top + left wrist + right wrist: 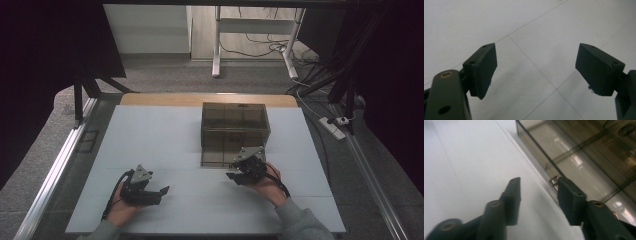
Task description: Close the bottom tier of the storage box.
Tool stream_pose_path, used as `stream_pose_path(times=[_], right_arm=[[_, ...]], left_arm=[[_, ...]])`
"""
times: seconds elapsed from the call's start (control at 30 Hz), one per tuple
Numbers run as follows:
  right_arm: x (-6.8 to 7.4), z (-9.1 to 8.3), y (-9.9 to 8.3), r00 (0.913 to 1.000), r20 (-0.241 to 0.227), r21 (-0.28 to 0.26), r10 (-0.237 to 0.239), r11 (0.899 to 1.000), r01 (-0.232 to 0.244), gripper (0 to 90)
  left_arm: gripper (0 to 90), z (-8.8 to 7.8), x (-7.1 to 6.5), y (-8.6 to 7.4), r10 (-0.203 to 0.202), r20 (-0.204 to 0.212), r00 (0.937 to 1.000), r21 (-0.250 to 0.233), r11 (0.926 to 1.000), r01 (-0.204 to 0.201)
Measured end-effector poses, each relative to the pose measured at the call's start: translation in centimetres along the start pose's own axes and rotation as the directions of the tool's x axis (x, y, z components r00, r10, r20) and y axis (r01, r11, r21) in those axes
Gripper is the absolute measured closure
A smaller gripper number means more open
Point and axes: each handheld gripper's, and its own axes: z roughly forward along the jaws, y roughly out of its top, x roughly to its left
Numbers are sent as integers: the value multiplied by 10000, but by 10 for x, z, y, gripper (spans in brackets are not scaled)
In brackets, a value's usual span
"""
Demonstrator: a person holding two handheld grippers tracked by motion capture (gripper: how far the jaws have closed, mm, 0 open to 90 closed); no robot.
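Left hand-held gripper (161, 191) rests low on the white panelled worktop (165, 135), near the person's edge, well apart from everything else. Jaws spread wide, nothing between them, just bare worktop and panel seams in the left gripper view. Looks parked, probably waiting while the other hand works. Left hand (120, 207) wraps the body from behind, jaws pointing toward the middle.

Centre-right: smoky translucent brown plastic box with lid (234, 131) sits toward the far middle of the worktop, its flat front panel (220, 158) lying down on the worktop toward the person.

Right hand-held gripper (233, 176) is at the near edge of that panel. Jaws partly apart, gripping nothing; one pad (570, 200) sits by a small metal fitting (554, 180) on the panel edge, contact unclear. Likely lining up to pinch the edge. Right hand (267, 187) angled in from the lower right, jaws tilted down.
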Motion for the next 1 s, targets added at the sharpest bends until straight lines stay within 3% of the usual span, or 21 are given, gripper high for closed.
stream_pose_path(times=[0.13, 0.33, 0.6, 1.0], right_arm=[[-4, 1, -3, 9997, 72, 190, 226, 9996, -227, 692], [-8, 1, -7, 9994, 306, 350, 153, 9993, -164, 891], [-15, 0, -10, 9965, 758, 641, 348, 9972, -397, 892], [-21, -3, -13, 9951, 840, 595, 531, 9965, -582, 892]], left_arm=[[186, 0, 0, 0, -24, -33, 10000, -29, 10000, 24], [186, 0, 0, 0, -37, -29, 10000, -23, 10000, 37], [186, 0, 0, -1, -32, -39, 10000, -3, 10000, 32], [187, 0, 0, -1, -16, -47, 10000, 34, 10000, 17]])
